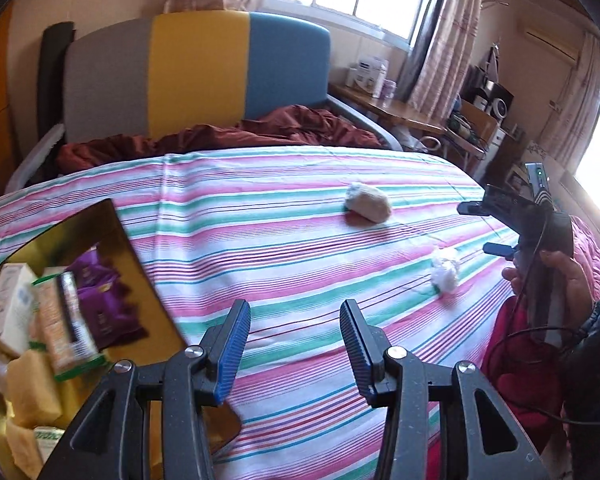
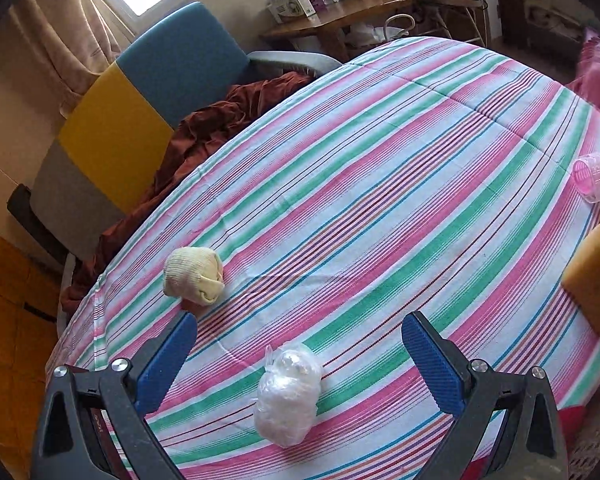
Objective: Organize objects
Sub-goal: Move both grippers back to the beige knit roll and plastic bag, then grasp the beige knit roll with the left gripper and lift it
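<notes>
Plastic-wrapped bundle (image 2: 287,396) lies on the bed (image 2: 380,184) between the spread right claw (image 2: 300,354); next, lower and pinch. Left claw (image 1: 296,344) spread, empty.

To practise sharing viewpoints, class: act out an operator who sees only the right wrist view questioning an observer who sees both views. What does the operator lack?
Operator: I see a wrapped bundle and a rolled sock on the bed. Is there a container anywhere?
Observer: Yes. A gold box lies on the bed, at the left of the left wrist view.
Operator: What does it hold?
Observer: Cartons, purple packets and yellow sponges.
Operator: And the left gripper?
Observer: Its fingers are open, with nothing between them.
</notes>
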Demonstrator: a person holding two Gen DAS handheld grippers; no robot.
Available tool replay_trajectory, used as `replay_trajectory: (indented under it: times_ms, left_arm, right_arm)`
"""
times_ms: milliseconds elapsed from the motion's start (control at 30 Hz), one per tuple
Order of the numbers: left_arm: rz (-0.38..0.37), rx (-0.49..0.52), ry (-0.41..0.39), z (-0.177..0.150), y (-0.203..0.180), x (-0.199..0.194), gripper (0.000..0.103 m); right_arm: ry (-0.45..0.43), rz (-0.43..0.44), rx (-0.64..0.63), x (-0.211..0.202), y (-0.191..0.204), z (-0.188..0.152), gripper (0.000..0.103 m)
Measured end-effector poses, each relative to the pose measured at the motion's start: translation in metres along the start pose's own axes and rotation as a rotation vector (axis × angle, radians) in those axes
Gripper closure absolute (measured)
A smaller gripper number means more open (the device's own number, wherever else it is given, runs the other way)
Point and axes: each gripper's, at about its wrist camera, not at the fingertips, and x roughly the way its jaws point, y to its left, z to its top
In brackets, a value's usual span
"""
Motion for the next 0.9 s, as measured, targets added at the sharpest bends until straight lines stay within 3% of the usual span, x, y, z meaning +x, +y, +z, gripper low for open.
replay_trajectory:
  times_ms: [233, 300, 367, 600, 733, 900]
  left_arm:
    - [-0.084, 0.023, 0.074, 0.023, -0.033, 0.043, 0.055]
    - [-0.092, 0.025, 0.084, 0.031, -0.041, 0.055, 0.044]
    - [-0.096, 0.039, 0.091, 0.041, -0.049, 0.069, 0.025]
    - [-0.097, 0.097, 0.114, 0.077, -0.076, 0.119, 0.015]
    - [-0.085, 0.172, 0.115, 0.092, -0.098, 0.151, 0.000]
    - [-0.091, 0.222, 0.137, 0.110, -0.119, 0.184, 0.000]
  right_arm:
    - [0.007, 0.047, -0.011, -0.001, 0.002, -0.002, 0.000]
    - [0.002, 0.062, -0.005, -0.003, 0.002, -0.001, 0.000]
    - [-0.004, 0.081, 0.006, -0.004, 0.001, -0.001, 0.000]
    - [0.003, 0.146, 0.042, -0.004, -0.002, 0.001, 0.000]
    - [0.009, 0.175, 0.045, -0.003, -0.001, 0.002, 0.000]
    - [0.020, 0.202, 0.061, -0.001, -0.004, 0.002, 0.000]
